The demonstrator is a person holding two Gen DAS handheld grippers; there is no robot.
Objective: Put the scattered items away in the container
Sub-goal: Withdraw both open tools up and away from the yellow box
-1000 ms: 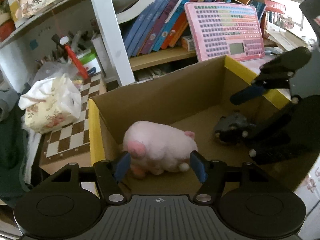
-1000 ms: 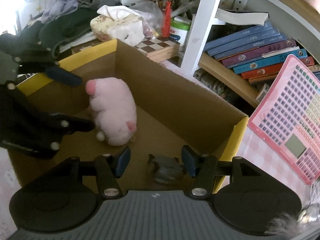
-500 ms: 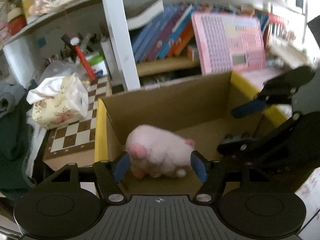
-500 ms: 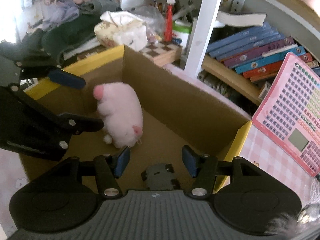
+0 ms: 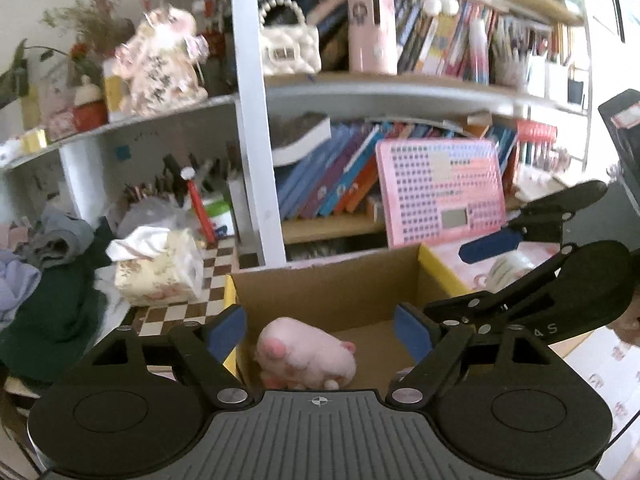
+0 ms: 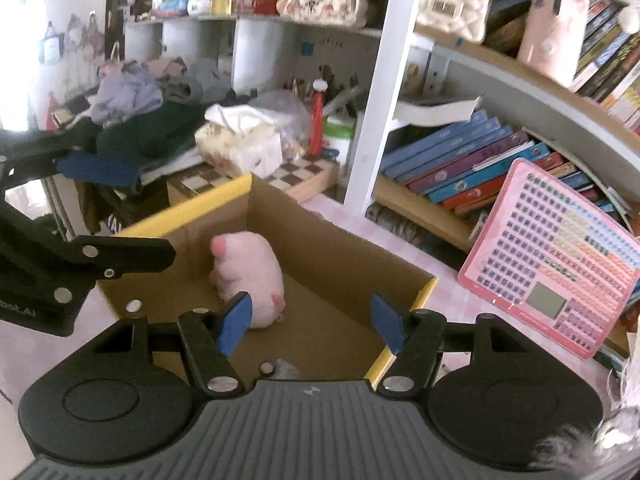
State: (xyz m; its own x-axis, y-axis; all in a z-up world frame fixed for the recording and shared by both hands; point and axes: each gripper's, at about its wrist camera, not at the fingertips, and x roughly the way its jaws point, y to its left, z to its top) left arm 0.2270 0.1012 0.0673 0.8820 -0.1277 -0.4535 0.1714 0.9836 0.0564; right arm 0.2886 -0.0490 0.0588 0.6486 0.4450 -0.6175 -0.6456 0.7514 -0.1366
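Observation:
A cardboard box [image 5: 340, 292] with yellow rim tape stands on the pink table; it also shows in the right wrist view [image 6: 332, 248]. A pink plush pig [image 5: 308, 356] lies inside it, also seen from the right [image 6: 248, 268]. A small grey toy [image 6: 286, 370] lies on the box floor, mostly hidden under my right gripper. My left gripper [image 5: 320, 334] is open and empty above the box's near edge. My right gripper [image 6: 310, 322] is open and empty above the box's other side.
A pink toy keyboard [image 5: 440, 196] leans on the bookshelf behind the box. A tissue box [image 5: 160, 272] sits on a chessboard [image 5: 180, 312] to the left, beside a pile of clothes [image 6: 140, 120]. A striped cup [image 5: 508, 268] stands right of the box.
Both grippers have lifted up and back out of the box. The pig and the grey toy stay inside, now lower in both views.

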